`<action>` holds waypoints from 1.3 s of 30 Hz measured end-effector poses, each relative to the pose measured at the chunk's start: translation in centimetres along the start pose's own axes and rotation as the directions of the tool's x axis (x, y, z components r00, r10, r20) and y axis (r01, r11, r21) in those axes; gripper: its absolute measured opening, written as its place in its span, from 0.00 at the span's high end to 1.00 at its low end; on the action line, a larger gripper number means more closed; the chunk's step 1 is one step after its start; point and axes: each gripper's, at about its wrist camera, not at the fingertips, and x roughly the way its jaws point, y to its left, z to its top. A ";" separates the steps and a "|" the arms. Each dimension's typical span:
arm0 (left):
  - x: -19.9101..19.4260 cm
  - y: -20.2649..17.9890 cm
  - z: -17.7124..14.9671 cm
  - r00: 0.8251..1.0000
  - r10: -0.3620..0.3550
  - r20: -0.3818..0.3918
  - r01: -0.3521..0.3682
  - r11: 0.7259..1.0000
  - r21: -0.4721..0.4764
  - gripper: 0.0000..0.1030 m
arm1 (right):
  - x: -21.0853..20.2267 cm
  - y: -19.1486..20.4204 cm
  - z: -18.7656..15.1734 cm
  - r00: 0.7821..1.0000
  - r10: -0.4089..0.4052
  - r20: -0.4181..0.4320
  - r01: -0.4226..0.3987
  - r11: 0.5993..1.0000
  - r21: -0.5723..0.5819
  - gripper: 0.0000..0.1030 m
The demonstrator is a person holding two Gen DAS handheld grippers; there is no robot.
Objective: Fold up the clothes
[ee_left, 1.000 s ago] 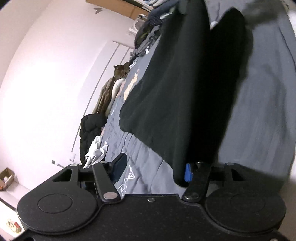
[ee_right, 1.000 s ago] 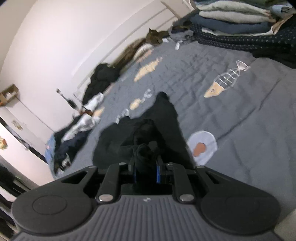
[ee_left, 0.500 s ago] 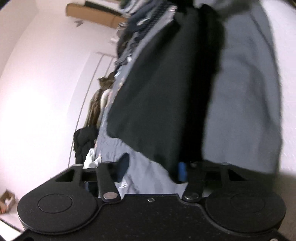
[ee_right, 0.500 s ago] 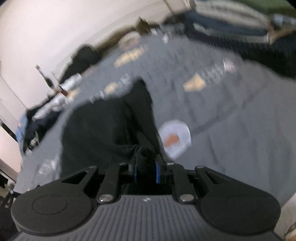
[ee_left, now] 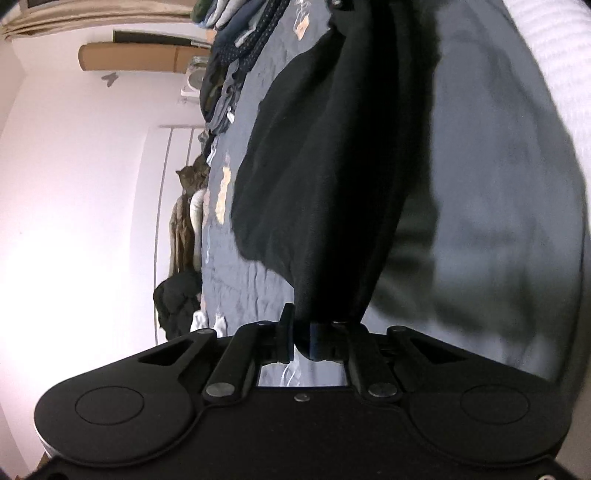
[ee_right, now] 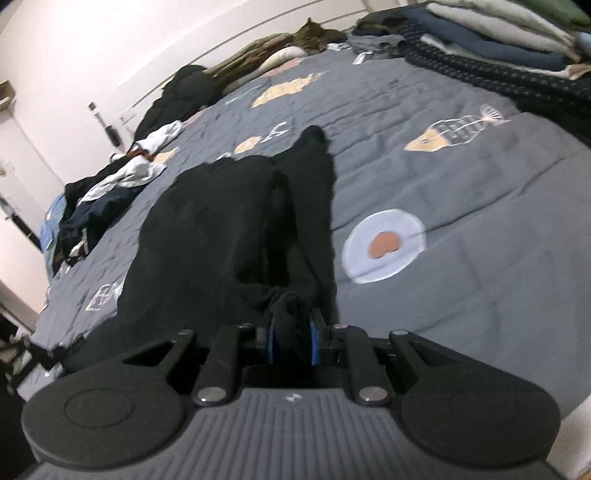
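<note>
Over the last second the left hand-held gripper point(ee_left: 301, 341) went from spread, with the black garment point(ee_right: 236, 229) lying against only one finger, to pressed together on the garment's edge. The right hand-held gripper point(ee_right: 291, 338) remained pinched on a bunched corner of the same garment between its blue pads. The right view, blurred half a second before, was sharp again, which suggested the fast sweep had ended. The garment lay spread on the grey bed cover point(ee_right: 461, 192) in the near middle of the bed, one narrow part reaching toward the far side. A stack of folded clothes point(ee_right: 491, 33) sat at the far right, and a loose pile point(ee_right: 110, 177) lay at the left edge. With both corners gripped, the garment was judged ready to be lifted or laid over itself for a fold.
</note>
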 end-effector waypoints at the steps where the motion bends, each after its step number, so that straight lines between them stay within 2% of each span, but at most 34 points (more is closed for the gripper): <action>1: -0.1 0.4 -0.5 1.000 0.000 -0.007 0.000 1.000 0.001 0.92 | 0.1 0.4 -0.1 1.000 0.016 -0.006 -0.016 1.000 -0.003 0.84; 6: -1.7 1.1 -2.4 0.998 -0.043 -0.035 0.043 0.999 0.014 0.92 | -0.1 2.2 -0.8 0.996 0.089 -0.022 -0.089 0.996 0.000 0.84; 8: -1.6 0.7 -2.7 0.993 -0.112 -0.047 0.112 0.994 0.009 0.92 | -0.1 2.8 -1.2 0.994 0.105 -0.041 -0.105 0.994 -0.002 0.84; 12: -1.5 -0.1 -2.8 0.977 -0.204 -0.054 0.204 0.979 -0.013 0.89 | 0.6 3.1 -2.0 0.990 0.077 -0.115 -0.081 0.996 -0.031 0.83; 13: -1.5 -0.1 -2.8 0.973 -0.223 -0.056 0.222 0.975 -0.021 0.82 | 0.3 3.1 -1.9 0.990 0.072 -0.124 -0.078 0.996 -0.036 0.82; 14: -1.7 0.2 -3.0 0.968 -0.244 -0.057 0.242 0.970 -0.031 0.63 | 0.1 3.1 -1.7 0.989 0.068 -0.133 -0.074 0.996 -0.042 0.79; 15: -2.1 1.0 -3.5 0.962 -0.266 -0.057 0.264 0.964 -0.041 0.51 | -0.2 3.0 -1.6 0.988 0.064 -0.143 -0.071 0.996 -0.048 0.77; 16: -2.4 1.8 -4.0 0.956 -0.288 -0.057 0.286 0.957 -0.051 0.32 | -0.7 3.1 -1.4 0.986 0.060 -0.152 -0.070 0.996 -0.061 0.74; 19: -3.6 4.2 -5.6 0.933 -0.356 -0.052 0.350 0.932 -0.093 0.30 | -2.1 2.9 -0.8 0.985 0.039 -0.166 -0.054 0.995 -0.083 0.65; 21: -4.7 7.1 -7.0 0.916 -0.402 0.000 0.392 0.892 -0.224 0.30 | -3.5 2.6 -0.4 0.989 0.056 -0.135 -0.067 0.995 -0.077 0.63; 23: -5.2 10.3 -8.2 0.900 -0.430 0.073 0.424 0.823 -0.378 0.30 | -4.5 2.5 0.8 0.994 0.074 -0.086 -0.080 0.994 -0.069 0.60; 24: -4.5 12.1 -8.2 0.898 -0.423 0.120 0.427 0.774 -0.468 0.30 | -4.2 2.7 1.9 0.994 0.083 -0.067 -0.088 0.993 -0.078 0.59; 26: -3.6 15.1 -8.7 0.895 -0.381 0.230 0.435 0.639 -0.634 0.30 | -3.5 3.2 4.0 0.994 0.101 -0.030 -0.103 0.990 -0.098 0.54; 28: -2.4 16.2 -8.6 0.902 -0.311 0.301 0.425 0.509 -0.749 0.30 | -2.9 3.6 6.1 0.993 0.119 0.007 -0.117 0.986 -0.119 0.51; 31: -0.3 16.9 -8.1 0.911 -0.213 0.353 0.406 0.307 -0.861 0.30 | -1.9 4.3 9.2 0.987 0.146 0.060 -0.136 0.979 -0.150 0.46; 34: 2.7 16.0 -7.1 0.913 -0.169 0.371 0.394 0.130 -0.910 0.30 | 2.3 4.7 11.8 0.988 0.146 0.041 -0.137 0.977 -0.164 0.44; 35: 3.7 15.7 -6.8 0.912 -0.164 0.375 0.392 0.084 -0.916 0.30 | 3.6 4.7 12.1 0.989 0.144 0.029 -0.137 0.976 -0.169 0.44; 39: 6.7 15.0 -6.5 0.909 -0.181 0.376 0.382 -0.003 -0.924 0.30 | 8.8 4.2 12.4 0.992 0.117 -0.035 -0.122 0.974 -0.189 0.44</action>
